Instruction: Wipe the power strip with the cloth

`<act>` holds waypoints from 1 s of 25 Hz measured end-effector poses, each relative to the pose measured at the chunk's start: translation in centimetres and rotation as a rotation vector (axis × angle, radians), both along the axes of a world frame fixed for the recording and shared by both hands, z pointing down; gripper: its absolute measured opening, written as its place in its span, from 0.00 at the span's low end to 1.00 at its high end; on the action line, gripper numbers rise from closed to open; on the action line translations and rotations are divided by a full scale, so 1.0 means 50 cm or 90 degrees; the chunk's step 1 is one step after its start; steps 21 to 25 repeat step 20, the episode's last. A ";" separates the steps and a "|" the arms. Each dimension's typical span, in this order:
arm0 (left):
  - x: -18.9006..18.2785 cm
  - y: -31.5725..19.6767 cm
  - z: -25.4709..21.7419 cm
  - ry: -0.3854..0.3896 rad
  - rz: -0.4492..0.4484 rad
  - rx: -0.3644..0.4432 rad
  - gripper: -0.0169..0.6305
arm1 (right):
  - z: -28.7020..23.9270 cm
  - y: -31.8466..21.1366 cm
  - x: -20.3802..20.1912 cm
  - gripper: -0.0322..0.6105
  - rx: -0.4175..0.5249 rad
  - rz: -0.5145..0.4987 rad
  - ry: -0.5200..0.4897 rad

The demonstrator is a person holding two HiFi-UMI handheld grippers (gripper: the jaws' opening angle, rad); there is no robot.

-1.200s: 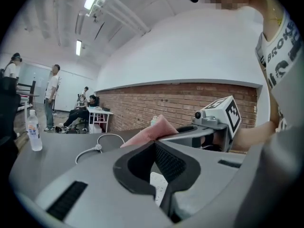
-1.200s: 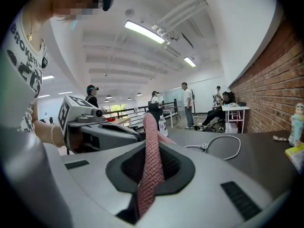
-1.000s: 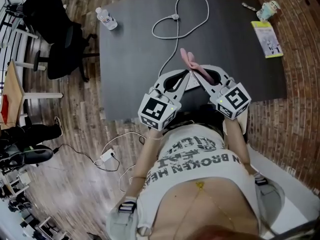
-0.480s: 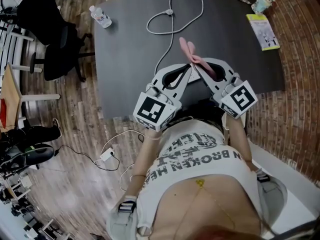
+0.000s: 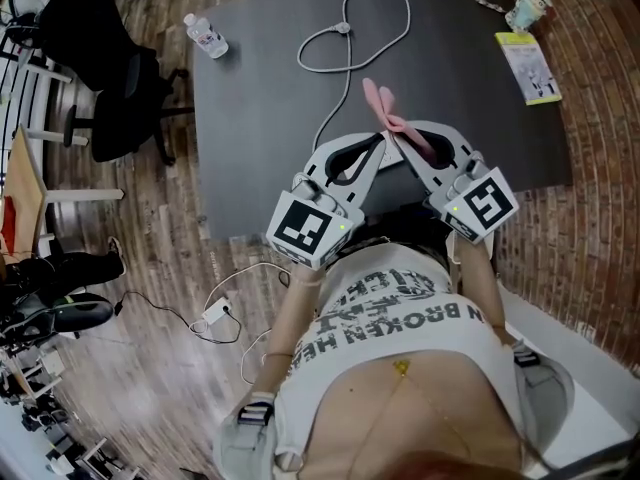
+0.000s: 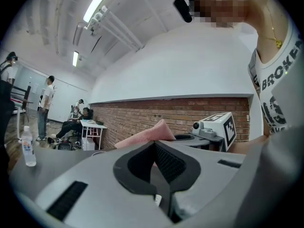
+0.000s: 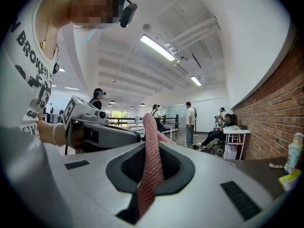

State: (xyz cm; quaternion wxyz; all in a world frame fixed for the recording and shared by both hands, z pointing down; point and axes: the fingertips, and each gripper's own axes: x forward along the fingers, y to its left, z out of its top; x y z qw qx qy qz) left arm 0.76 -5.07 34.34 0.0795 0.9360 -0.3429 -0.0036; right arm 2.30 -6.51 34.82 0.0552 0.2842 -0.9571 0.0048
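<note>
Where cloth aloft, cable, bottle beyond

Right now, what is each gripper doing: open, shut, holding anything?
Left gripper: shut; nothing identifiable is held between its jaws.
Right gripper: shut on the pink cloth.

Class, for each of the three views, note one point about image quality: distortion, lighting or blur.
Head view: wide-angle bending bows the table edges; light is even, no hard shadows. Left gripper view: fisheye circle with black corners; the ceiling light blows out. Right gripper view: same fisheye; the cloth is sharp, weave visible.
</note>
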 end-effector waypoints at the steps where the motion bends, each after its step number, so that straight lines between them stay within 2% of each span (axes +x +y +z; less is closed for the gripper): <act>1: 0.001 0.000 0.000 -0.001 0.001 0.000 0.04 | 0.000 -0.001 0.001 0.07 -0.001 0.001 -0.001; 25: -0.006 0.002 -0.003 -0.003 0.002 0.001 0.04 | 0.011 0.000 -0.009 0.07 -0.008 -0.007 0.020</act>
